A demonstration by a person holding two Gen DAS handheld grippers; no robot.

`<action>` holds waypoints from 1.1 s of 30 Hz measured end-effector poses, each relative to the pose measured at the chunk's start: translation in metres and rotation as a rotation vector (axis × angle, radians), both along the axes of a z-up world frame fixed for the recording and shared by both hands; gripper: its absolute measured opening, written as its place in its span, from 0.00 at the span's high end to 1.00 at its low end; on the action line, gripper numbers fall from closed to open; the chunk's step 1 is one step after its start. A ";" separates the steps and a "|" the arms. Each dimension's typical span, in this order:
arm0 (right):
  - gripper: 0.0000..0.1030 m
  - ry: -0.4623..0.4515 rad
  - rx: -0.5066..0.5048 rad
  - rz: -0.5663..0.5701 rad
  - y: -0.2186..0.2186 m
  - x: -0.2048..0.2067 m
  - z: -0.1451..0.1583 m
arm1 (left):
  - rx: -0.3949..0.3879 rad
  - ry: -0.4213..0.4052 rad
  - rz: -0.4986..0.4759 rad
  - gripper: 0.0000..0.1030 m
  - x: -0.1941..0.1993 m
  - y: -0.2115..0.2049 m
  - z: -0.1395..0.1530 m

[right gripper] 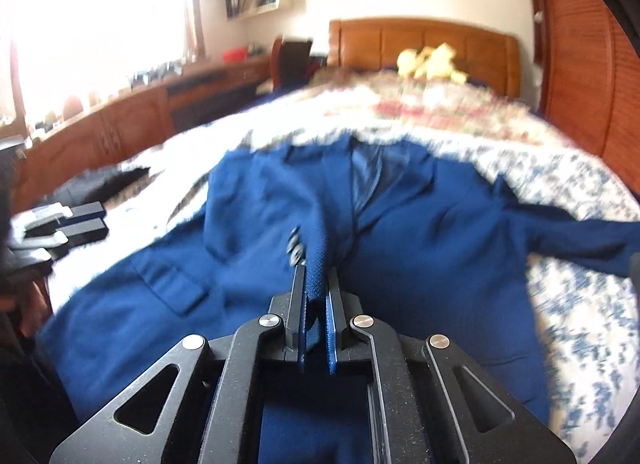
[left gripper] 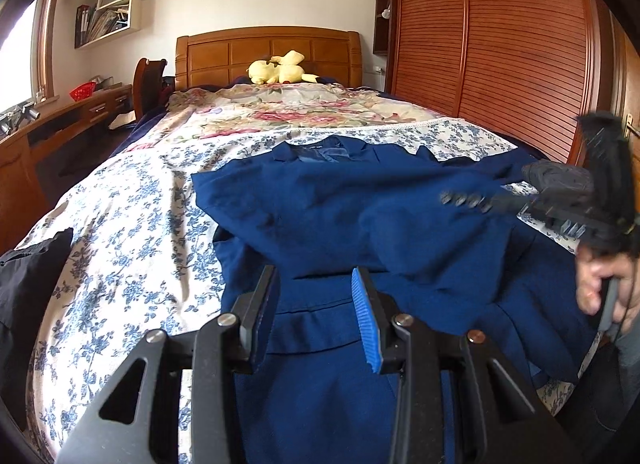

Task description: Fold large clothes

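Where the flowered bedspread (left gripper: pixel 132 232) falls away at the left, a black garment (left gripper: pixel 28 284) lies by its edge, and beside it the blue jacket (left gripper: pixel 320 207) spreads across the near part of the bed, collar toward the wooden headboard (left gripper: pixel 268 51) (a yellow plush toy (left gripper: pixel 280 67) sits there). The left gripper (left gripper: pixel 316 284) hovers over the jacket's hem, jaws parted, nothing pinched. Further right, the right gripper (right gripper: pixel 316 280), a hand (left gripper: pixel 600 284) on its handle, is clenched on a sleeve cuff (right gripper: pixel 316 248) with buttons (right gripper: pixel 295 250), lifted off the jacket.
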State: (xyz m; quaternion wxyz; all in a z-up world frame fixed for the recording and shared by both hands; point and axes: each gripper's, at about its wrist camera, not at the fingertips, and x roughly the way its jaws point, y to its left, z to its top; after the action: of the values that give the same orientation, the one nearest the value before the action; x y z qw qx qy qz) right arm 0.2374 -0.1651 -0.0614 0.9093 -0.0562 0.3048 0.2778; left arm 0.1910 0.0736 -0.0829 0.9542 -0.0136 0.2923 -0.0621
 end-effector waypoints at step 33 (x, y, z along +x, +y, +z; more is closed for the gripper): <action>0.53 0.087 -0.110 -0.252 -0.098 0.009 -0.026 | 0.016 0.009 -0.091 0.65 0.025 -0.065 -0.002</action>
State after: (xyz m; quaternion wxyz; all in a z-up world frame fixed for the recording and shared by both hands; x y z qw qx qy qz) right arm 0.2467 -0.2633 -0.0876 0.9184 -0.0551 0.3632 0.1467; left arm 0.2160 0.0087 -0.0847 0.9492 0.0073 0.2974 -0.1030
